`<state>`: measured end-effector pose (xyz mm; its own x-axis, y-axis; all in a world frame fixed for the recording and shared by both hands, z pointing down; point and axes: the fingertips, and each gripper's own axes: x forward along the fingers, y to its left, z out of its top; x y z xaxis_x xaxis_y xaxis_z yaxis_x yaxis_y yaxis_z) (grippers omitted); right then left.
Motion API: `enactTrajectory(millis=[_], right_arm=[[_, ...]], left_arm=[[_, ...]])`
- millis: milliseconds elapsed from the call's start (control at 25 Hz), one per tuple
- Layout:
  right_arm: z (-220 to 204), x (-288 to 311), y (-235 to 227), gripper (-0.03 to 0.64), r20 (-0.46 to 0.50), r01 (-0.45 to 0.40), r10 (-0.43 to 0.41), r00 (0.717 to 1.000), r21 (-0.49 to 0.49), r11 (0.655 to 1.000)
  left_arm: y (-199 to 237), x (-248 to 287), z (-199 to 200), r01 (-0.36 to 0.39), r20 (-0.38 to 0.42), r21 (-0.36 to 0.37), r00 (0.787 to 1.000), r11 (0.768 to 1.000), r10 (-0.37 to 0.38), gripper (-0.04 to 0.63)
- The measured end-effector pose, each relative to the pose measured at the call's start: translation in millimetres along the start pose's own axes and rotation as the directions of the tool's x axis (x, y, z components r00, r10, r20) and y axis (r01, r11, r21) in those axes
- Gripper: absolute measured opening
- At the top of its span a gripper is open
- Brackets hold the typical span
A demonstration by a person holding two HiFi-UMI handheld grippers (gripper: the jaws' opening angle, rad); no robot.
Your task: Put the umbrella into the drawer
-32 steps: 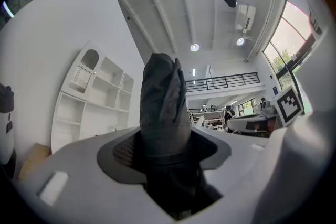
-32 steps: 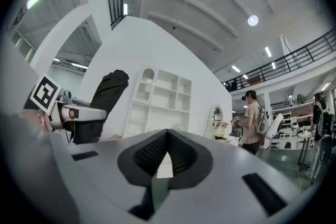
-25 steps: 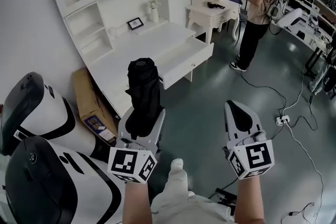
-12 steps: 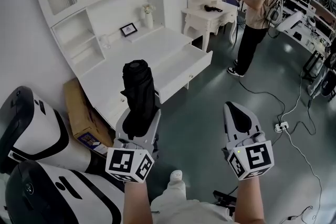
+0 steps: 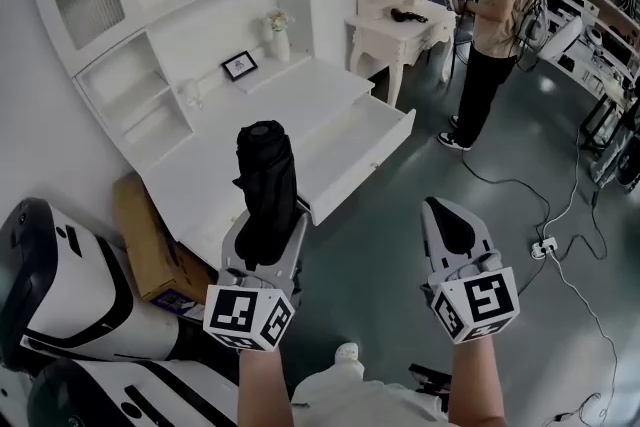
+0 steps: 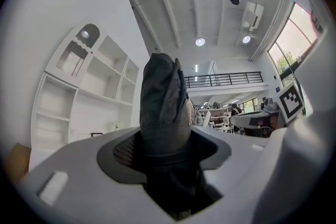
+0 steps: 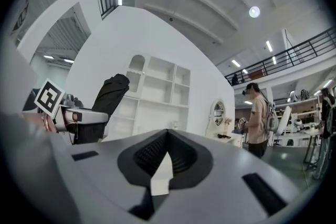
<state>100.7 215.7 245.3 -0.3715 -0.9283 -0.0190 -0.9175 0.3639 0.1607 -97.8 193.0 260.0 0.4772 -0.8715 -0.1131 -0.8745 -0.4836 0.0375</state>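
Two handheld grippers face a white desk whose drawer (image 5: 365, 165) stands pulled open below the tabletop (image 5: 290, 100). The left gripper (image 5: 266, 233) has its fingers clamped on the lower part of a folded black umbrella (image 5: 264, 177). The umbrella rises nearly upright above them, in the air short of the desk and not yet over the drawer. The right gripper (image 5: 447, 218) is empty, its fingers pressed together, and hangs to the right above the grey floor. A person (image 5: 492, 15) stands well apart beside a small dressing table (image 5: 400, 27).

The step in hand appears to be the carry to the drawer. Done well, it likely means keeping the grip firm while bringing the umbrella over the drawer's front edge. The gripper would then tip forward so the umbrella lies lengthwise along the drawer, since upright it would not fit. Release looks safest once the umbrella rests on the drawer bottom, clear of the front panel.
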Motion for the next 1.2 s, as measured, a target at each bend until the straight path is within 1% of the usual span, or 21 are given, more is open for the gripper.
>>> enactTrajectory(millis=[200,360,640,880,1200], right_arm=[[-2.2,41.2,8.7,0.006,-0.002,-0.011,0.011,1.0,-0.005,1.0],[-8.1,59.9,13.0,0.006,-0.02,-0.015,0.015,1.0,-0.006,1.0],[-3.5,77.8,8.2,0.006,-0.022,-0.015,0.015,1.0,-0.014,1.0],[-13.8,92.0,2.3,0.006,-0.022,-0.029,0.028,0.999,-0.011,1.0],[-23.9,129.6,-20.6,0.006,-0.014,-0.045,0.045,0.999,0.007,0.999]], left_arm=[[35.0,21.5,-4.9,-0.006,-0.007,-0.007,1.0,1.0,0.006,0.256],[54.0,30.3,-6.5,-0.009,-0.01,-0.018,1.0,1.0,0.009,0.256],[66.8,41.9,-9.2,-0.02,-0.011,-0.044,1.0,0.999,0.019,0.256],[73.0,54.6,-14.5,-0.03,-0.003,-0.039,1.0,0.999,0.029,0.256],[84.6,92.8,-22.2,-0.037,-0.011,-0.031,0.999,0.999,0.036,0.256]])
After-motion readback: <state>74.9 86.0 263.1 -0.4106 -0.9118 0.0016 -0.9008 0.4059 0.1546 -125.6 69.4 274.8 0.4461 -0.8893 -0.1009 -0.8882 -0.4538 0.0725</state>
